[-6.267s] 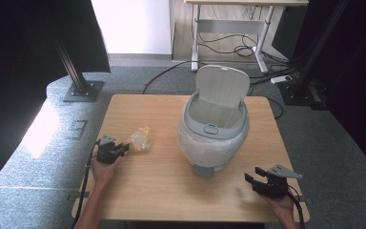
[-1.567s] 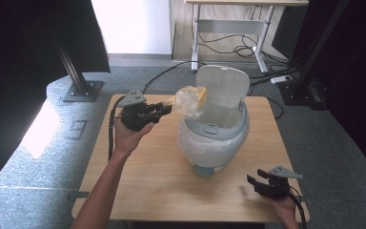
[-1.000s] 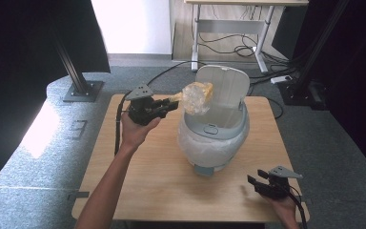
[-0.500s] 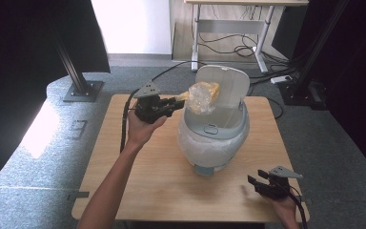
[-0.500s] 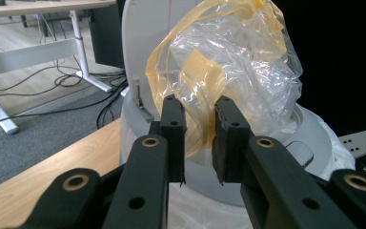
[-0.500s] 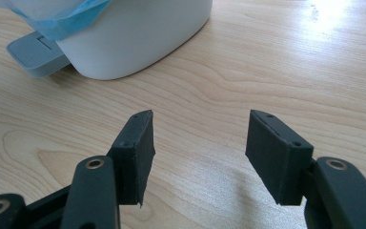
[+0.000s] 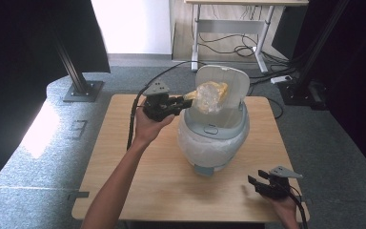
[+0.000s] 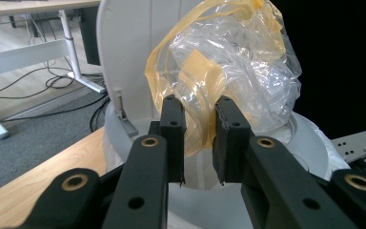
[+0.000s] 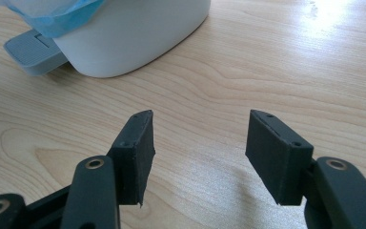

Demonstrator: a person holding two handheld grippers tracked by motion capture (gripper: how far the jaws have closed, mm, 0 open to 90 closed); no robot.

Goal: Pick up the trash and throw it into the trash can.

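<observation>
the left gripper (image 7: 187, 100) holds a crumpled clear plastic bag with yellow-orange handles (image 7: 210, 96) in the air, just above the open mouth of the round grey-white pedal bin (image 7: 213, 143) and in front of the bin's raised oval lid (image 7: 228, 81). in the left gripper view the two black jaws are pinched on a fold of the bag (image 8: 233, 67), with the yellow strip caught between the pads (image 8: 174, 129). the bin stands near the middle of the light wooden table (image 7: 138, 186), lined with a thin white-blue bag, its grey foot pedal (image 9: 33, 50) pointing toward the person's edge. the right gripper (image 7: 255, 182) rests low on the table, to the near right of the bin and apart from it; its jaws are spread with bare wood between them (image 9: 198, 138). no brand, label or writing can be read on the bin or the bag.
</observation>
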